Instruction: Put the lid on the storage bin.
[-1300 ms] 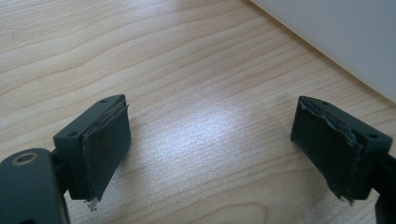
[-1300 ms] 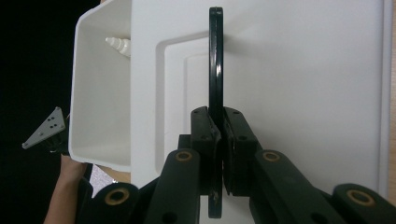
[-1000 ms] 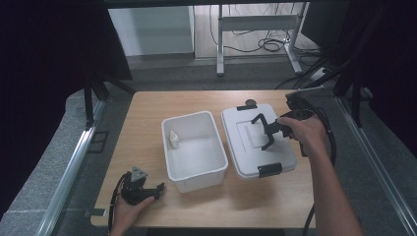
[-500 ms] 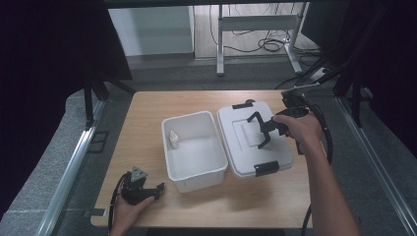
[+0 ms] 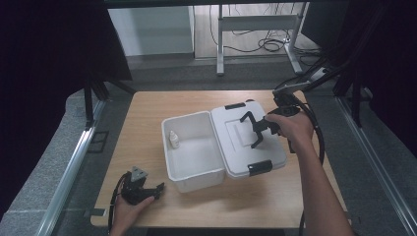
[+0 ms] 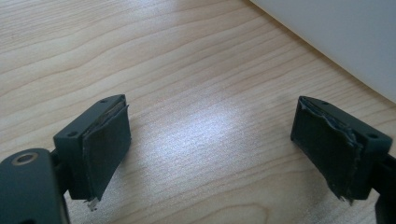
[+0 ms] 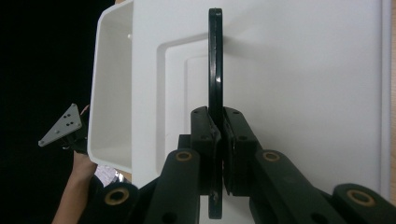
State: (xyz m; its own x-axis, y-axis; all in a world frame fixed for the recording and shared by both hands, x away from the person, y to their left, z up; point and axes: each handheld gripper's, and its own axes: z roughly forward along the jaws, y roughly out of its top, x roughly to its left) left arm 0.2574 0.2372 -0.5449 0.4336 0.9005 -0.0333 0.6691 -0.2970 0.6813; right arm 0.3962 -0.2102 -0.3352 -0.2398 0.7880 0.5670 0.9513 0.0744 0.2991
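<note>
At the near left corner of the wooden table point(image 5: 147, 113), the person's left hand point(image 5: 129, 211) rests palm-down on the left gripper point(image 5: 158, 189), which lies low on the wood and points right toward the white bin point(image 5: 192, 172). Its jaws stand spread wide with bare tabletop between the pads point(image 6: 100, 149) — nothing is held, and the bin's outer wall shows just beyond them in the left gripper view. Inside the open bin a small white bottle point(image 5: 173, 139) stands upright against the left wall. Just right of the bin, touching its right rim, sits the white lid point(image 5: 231, 147), tilted, with a black latch point(image 5: 260, 167) at its near edge and another at the far edge. Over the lid, the right forearm reaches in from the bottom right, wrist bent inward, the right hand point(image 5: 290, 129) wrapped around the right gripper point(image 5: 255, 132). Its jaws are pressed together on the lid's thin black handle point(image 7: 215, 70) — the right gripper view shows the handle edge-on, pinched between both pads.
</note>
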